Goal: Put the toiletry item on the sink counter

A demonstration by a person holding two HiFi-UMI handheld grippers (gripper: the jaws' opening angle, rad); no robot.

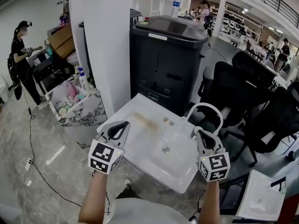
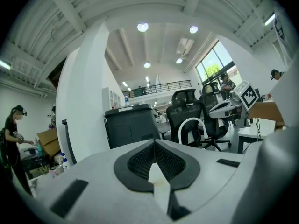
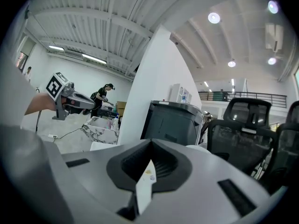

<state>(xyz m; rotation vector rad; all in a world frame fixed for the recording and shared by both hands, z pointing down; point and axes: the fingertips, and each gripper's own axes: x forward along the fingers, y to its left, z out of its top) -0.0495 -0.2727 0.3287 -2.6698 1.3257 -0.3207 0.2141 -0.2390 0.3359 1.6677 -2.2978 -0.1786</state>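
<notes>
White bottle (image 1: 83, 81) stands upright — inside marbled box (image 1: 88, 115).

Left gripper (image 1: 123, 125) and right gripper (image 1: 199, 132) are closed, pointing forward.

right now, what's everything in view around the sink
sink counter: one, white, centre
faucet: one, white arch, sink's far right
cabinet: one, dark grey, behind the sink
pillar: one, white, left of the cabinet
marble-patterned box: one, holding bottles, left of the pillar
office chairs: several, black, right
second sink: one, white, lower right corner
person in black: one, far left
left gripper: one, fingers shut, empty, over the sink's left edge
right gripper: one, fingers shut, empty, by the faucet
</notes>
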